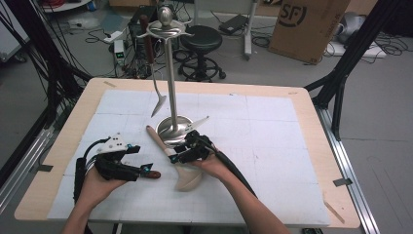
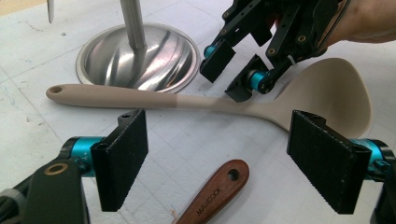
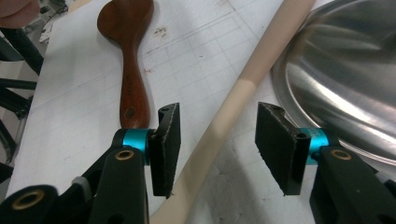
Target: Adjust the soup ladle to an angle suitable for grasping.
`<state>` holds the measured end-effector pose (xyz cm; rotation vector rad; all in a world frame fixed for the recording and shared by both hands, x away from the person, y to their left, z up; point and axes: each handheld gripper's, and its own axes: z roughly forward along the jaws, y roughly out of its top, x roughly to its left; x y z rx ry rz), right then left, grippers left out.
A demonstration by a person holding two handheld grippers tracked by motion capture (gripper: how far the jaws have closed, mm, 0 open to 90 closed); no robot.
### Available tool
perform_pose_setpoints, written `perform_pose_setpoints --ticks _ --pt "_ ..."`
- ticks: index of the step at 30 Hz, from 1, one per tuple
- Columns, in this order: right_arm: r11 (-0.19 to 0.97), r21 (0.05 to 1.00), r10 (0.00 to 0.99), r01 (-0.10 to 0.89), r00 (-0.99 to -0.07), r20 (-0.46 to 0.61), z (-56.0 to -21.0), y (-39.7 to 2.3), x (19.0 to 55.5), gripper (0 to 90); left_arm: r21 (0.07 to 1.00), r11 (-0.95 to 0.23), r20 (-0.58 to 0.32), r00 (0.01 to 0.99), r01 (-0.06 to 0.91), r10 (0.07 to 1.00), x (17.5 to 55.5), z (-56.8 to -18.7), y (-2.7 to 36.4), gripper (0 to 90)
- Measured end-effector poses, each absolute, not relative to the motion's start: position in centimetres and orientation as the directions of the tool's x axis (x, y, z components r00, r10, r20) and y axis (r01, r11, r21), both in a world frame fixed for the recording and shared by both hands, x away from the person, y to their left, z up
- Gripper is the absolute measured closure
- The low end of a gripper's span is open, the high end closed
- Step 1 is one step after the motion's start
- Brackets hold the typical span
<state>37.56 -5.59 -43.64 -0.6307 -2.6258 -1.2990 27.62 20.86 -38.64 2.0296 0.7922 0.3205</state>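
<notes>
A beige spoon point(image 1: 187, 178) lies on the white mat, its handle running up-left past the steel stand's round base point(image 1: 173, 127). My right gripper point(image 1: 178, 153) is over that handle. In the right gripper view the open jaws point(image 3: 217, 144) stand on either side of the beige handle point(image 3: 261, 60), with the pads clear of it. My left gripper point(image 1: 143, 168) rests to the left, open point(image 2: 219, 154). A dark wooden handle point(image 2: 215, 193) lies on the mat below and between its pads, untouched. The beige spoon point(image 2: 322, 93) and the right gripper point(image 2: 236, 72) are just beyond.
The stand's tall pole carries a hanging wood-handled turner point(image 1: 155, 87) on its left hook. A white utensil point(image 1: 199, 122) leans by the right side of the base. The wooden table's bare edge point(image 1: 311, 112) frames the mat. A stool, boxes and cables are on the floor behind.
</notes>
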Motion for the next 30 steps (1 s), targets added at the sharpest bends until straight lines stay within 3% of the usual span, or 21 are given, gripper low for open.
perform_pose_setpoints --ticks 16,22,30 --pt "0.591 0.691 0.298 0.416 -0.909 0.292 -44.7 -4.0 37.5 49.7 0.829 -0.378 -0.082 0.757 0.413 0.648 27.6 -38.6 20.9 21.2" --pt "0.613 0.686 0.318 0.392 -0.917 0.24 -44.6 -3.8 37.3 58.7 0.829 -0.377 -0.082 0.757 0.413 0.648 27.6 -38.6 20.9 21.3" --pt "0.59 0.673 0.328 0.445 -0.895 0.303 -44.7 -4.2 37.6 63.8 0.829 -0.377 -0.082 0.757 0.412 0.648 27.6 -38.7 21.0 21.3"
